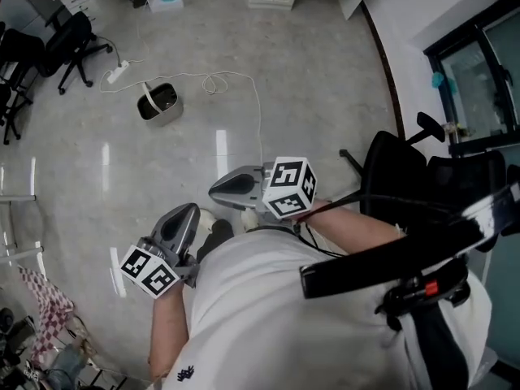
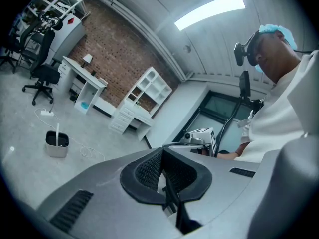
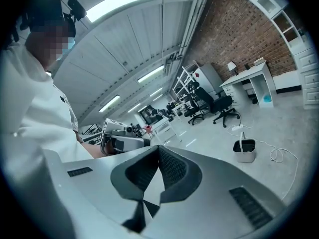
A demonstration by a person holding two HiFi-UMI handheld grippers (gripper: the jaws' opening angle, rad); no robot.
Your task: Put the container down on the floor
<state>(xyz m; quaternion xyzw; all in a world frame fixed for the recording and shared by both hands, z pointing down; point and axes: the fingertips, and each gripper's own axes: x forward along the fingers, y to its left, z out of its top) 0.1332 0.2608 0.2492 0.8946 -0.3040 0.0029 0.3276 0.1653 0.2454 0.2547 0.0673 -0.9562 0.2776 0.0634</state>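
Left gripper [image 1: 185, 214], right gripper [image 1: 223, 190]: fully closed, empty, tucked by torso at lower centre, with nothing to carry. Container [image 1: 158, 104]: upright on floor [image 1: 268, 112], upper left of head view, well apart from both. Looks already set down.

Open floor [image 1: 309, 80] ahead, between container [image 1: 159, 102] with looped cable [image 1: 213, 81] and right-hand chair [image 1: 394, 173].
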